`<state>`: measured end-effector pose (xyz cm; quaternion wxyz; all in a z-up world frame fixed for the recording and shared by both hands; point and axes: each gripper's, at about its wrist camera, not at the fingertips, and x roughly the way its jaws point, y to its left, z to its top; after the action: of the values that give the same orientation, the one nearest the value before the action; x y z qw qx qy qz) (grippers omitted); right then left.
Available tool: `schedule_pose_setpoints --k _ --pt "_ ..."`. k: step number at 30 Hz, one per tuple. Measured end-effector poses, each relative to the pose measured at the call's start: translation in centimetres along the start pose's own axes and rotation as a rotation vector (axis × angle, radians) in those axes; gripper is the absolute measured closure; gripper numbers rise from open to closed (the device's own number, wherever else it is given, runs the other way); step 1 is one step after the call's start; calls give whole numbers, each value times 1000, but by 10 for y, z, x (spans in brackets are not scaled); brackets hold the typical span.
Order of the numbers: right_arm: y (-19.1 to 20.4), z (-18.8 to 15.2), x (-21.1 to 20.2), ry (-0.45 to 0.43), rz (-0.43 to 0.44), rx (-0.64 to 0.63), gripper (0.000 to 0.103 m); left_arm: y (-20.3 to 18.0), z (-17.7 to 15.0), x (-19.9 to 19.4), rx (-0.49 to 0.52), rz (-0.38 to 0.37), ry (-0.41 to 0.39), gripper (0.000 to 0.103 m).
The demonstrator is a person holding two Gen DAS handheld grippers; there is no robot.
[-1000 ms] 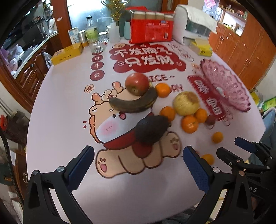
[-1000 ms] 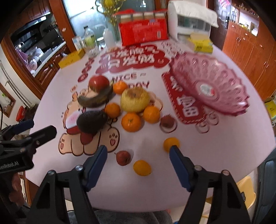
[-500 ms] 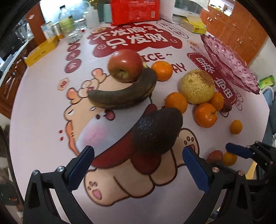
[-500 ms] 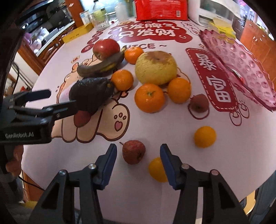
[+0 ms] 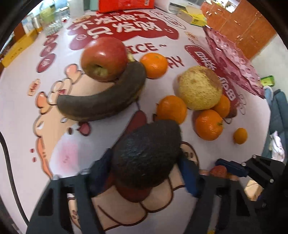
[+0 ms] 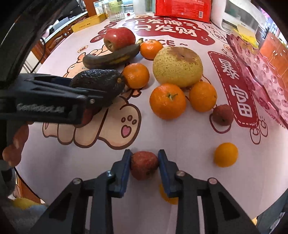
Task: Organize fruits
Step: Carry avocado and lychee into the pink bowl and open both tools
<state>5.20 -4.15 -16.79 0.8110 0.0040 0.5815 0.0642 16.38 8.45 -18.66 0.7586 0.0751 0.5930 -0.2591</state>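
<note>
My left gripper (image 5: pixel 144 172) is shut on a dark avocado (image 5: pixel 146 153), still low over the table; it also shows in the right wrist view (image 6: pixel 98 84). My right gripper (image 6: pixel 144 164) is shut on a small red lychee (image 6: pixel 144 167) near the table's front edge. A red apple (image 5: pixel 104 57) leans on a blackened banana (image 5: pixel 102 100). Several oranges (image 6: pixel 167 103) and a yellow pear (image 6: pixel 178 66) lie in the middle. A pink glass fruit bowl (image 6: pixel 261 75) stands at the right.
A second lychee (image 6: pixel 223 115) and a small orange (image 6: pixel 225 154) lie loose on the right; another small orange (image 6: pixel 166 197) sits under my right gripper. A red carton (image 6: pixel 181 9), yellow boxes (image 6: pixel 88 24) and bottles stand at the back.
Both grippers moved forward and down and closed: the left onto the avocado, the right onto the lychee.
</note>
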Motion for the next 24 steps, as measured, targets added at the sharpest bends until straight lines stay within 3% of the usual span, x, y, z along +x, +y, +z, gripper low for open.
schedule_pose_setpoints --k 8,15,24 --pt "-6 5 -7 -27 -8 20 74 -10 -8 -2 4 34 -4 42" --pt "-11 14 -39 -97 -16 32 74 -26 -20 -43 28 50 -22 42" --pt "-33 31 -106 -224 -93 38 75 -80 4 -120 107 6 -182 42"
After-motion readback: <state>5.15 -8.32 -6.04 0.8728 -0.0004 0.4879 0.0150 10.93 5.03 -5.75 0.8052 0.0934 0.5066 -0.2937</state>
